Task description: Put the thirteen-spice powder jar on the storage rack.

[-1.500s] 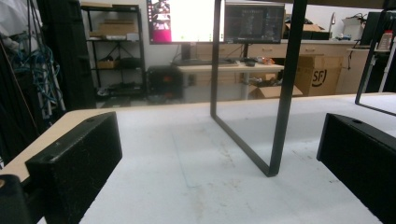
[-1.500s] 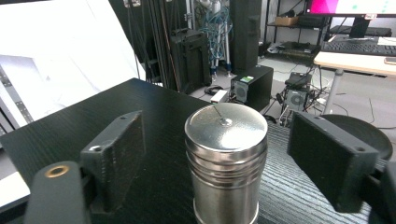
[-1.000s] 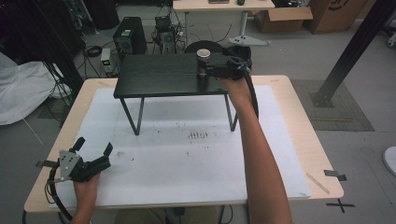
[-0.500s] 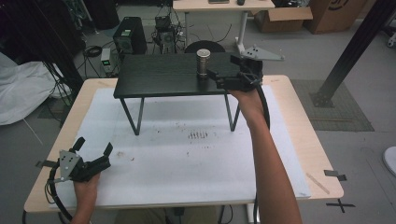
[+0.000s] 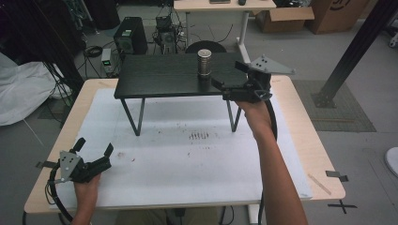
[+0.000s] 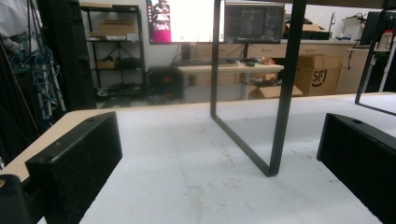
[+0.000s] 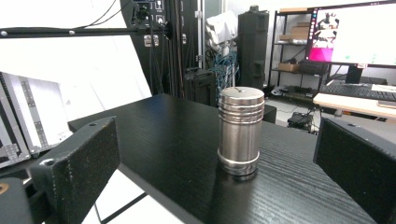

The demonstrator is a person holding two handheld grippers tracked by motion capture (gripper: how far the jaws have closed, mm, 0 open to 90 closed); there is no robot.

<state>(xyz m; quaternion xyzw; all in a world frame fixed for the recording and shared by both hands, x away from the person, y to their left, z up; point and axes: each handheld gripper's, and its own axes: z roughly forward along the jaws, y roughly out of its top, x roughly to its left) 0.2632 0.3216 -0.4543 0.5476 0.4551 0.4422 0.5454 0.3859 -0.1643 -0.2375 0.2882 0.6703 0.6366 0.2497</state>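
Canister: steel canister (image 5: 204,62) upright on the black shelf (image 5: 159,75), upper centre.
Right gripper (image 5: 225,77): fingers apart, just beside the canister.
Left gripper (image 5: 94,152): fingers apart, lower left on the bench (image 5: 197,164).

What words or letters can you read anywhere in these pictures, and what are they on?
"SF": on the side of a cardboard box behind the table, seen in the left gripper view.
Screens: the writing on them is too small and blurred to read.
Metal canister on the small black table: no writing on the side in view.
Cardboard boxes in the high view: a dark mark, too blurred to read.
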